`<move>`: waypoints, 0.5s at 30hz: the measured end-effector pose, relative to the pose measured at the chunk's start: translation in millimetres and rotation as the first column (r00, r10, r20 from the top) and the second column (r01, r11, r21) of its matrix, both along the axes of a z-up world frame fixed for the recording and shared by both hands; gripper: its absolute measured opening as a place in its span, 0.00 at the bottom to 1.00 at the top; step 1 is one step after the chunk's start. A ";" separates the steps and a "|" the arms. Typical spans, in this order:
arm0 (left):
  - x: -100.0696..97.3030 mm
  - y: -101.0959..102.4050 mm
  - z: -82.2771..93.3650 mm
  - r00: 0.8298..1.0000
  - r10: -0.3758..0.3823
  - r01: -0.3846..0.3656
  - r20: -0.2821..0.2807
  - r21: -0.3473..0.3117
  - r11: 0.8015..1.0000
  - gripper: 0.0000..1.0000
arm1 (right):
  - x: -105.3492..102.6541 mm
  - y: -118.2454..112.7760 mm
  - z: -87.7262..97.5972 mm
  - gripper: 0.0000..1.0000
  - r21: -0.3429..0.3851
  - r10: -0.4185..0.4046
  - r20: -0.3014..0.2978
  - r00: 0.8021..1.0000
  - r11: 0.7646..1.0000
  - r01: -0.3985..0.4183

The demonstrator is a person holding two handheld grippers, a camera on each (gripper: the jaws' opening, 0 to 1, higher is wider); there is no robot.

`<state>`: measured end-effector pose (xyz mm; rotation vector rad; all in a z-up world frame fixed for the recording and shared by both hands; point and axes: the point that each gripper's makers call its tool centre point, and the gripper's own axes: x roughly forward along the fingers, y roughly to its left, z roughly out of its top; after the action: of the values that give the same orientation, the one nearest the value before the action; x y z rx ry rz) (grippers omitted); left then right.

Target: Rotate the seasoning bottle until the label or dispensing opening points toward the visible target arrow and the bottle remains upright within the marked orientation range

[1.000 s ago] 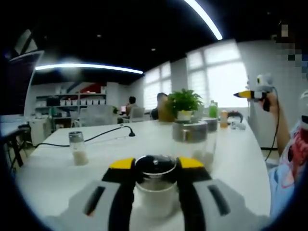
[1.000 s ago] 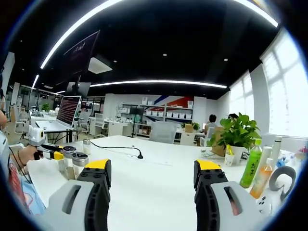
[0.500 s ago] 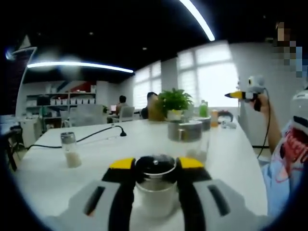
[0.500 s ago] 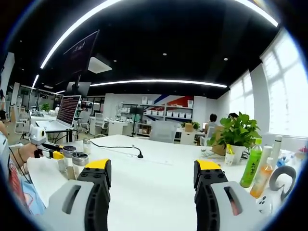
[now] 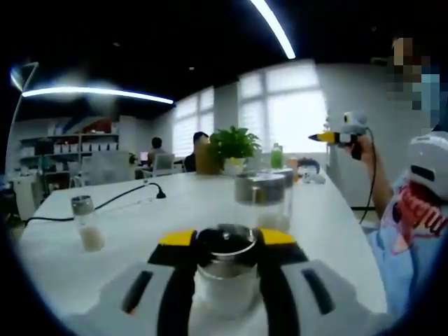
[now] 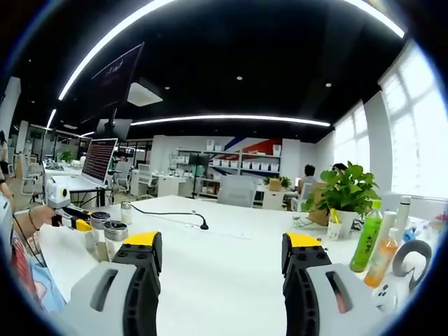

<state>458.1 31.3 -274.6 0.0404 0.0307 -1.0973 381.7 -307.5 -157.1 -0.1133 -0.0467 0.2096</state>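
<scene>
— Where's the seasoning bottle?

— Bottom centre of the left gripper view, clamped between the left gripper's 2 yellow-tipped jaws.

— What does it look like?

— Clear glass, a pale filling in its lower part, a dark shiny cap on top. It stands upright.

— Label or opening?

— Too blurred to tell which way either faces.

Open-plan office, long white desks, monitors, shelving, seated workers, ceiling strip lights

Bright windows light an office under a dark ceiling.
</scene>
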 end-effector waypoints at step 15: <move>-2.7 -2.6 0.3 0.998 -0.058 0.058 0.002 0.000 0.998 0.35 | 3.6 3.4 -6.6 0.72 0.002 0.014 -0.029 0.999 1.000 -0.014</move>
<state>455.4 28.7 -274.4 0.0422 0.0275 -1.1553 385.3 -304.1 -163.7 -0.1077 -0.0185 0.2247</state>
